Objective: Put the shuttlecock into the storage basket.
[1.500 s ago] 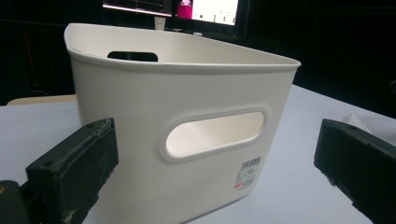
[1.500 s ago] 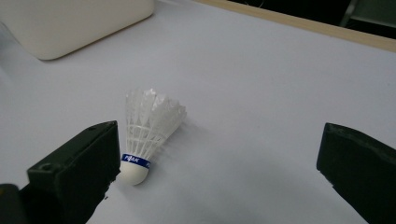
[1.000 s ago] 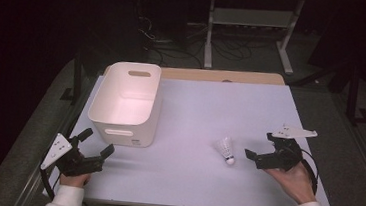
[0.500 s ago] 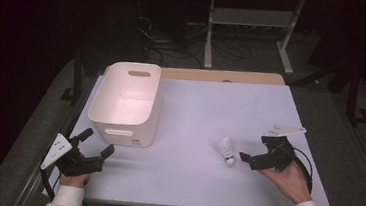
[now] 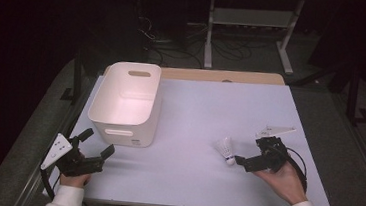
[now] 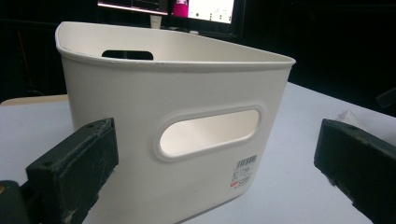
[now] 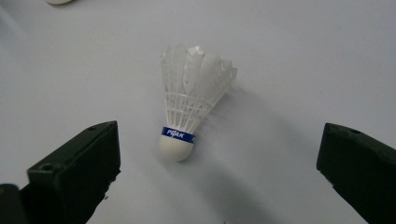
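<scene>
White feathered shuttlecock with a blue band and white cork tip point(image 7: 190, 112) lies on its side on the pale grey table top point(image 5: 210, 110), right of centre, cork toward the right gripper point(image 5: 242, 164). Jaws spread wide, nothing held, shuttlecock just ahead of the gap. Looks like the approach step of a pick. Next: push forward so the jaws straddle the cork or feather base, then close gently, since feathers crush easily. Likely destination is the white plastic bin with cut-out handles point(image 5: 127, 103), well apart at the left. Left gripper point(image 5: 95, 145) sits open beside the bin's near wall, holding nothing. Path between looks unobstructed.
</scene>
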`<state>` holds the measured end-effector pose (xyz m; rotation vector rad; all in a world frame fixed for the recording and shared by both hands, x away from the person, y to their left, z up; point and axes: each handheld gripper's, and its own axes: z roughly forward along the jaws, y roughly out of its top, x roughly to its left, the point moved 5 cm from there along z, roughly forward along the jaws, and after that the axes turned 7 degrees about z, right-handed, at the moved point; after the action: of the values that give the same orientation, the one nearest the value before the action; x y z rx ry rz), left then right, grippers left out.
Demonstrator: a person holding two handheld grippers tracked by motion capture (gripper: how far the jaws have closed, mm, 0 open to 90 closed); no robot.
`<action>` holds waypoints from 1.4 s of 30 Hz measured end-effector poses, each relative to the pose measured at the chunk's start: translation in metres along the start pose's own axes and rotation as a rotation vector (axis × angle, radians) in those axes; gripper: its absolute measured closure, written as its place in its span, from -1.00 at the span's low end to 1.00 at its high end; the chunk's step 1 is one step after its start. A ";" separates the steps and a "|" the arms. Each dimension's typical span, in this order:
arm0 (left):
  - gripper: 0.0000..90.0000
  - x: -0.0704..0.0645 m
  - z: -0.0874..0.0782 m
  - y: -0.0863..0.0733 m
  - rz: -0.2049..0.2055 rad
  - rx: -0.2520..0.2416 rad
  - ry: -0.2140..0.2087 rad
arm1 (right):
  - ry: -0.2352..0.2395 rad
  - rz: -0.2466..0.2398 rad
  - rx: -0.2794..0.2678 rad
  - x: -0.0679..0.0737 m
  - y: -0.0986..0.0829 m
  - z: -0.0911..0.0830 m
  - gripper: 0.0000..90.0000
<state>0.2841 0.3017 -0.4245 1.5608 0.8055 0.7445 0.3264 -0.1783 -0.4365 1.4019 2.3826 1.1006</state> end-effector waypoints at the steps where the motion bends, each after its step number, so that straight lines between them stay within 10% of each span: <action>1: -1.00 0.000 0.000 0.000 0.002 0.000 0.000 | 0.000 0.000 0.000 0.000 0.000 0.000 -1.00; 42: -1.00 0.000 0.000 0.001 0.000 -0.006 -0.004 | -0.033 0.070 0.105 0.017 -0.009 0.036 -0.97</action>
<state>0.2836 0.3015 -0.4237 1.5569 0.8000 0.7433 0.3282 -0.1492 -0.4648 1.5362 2.4172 0.9734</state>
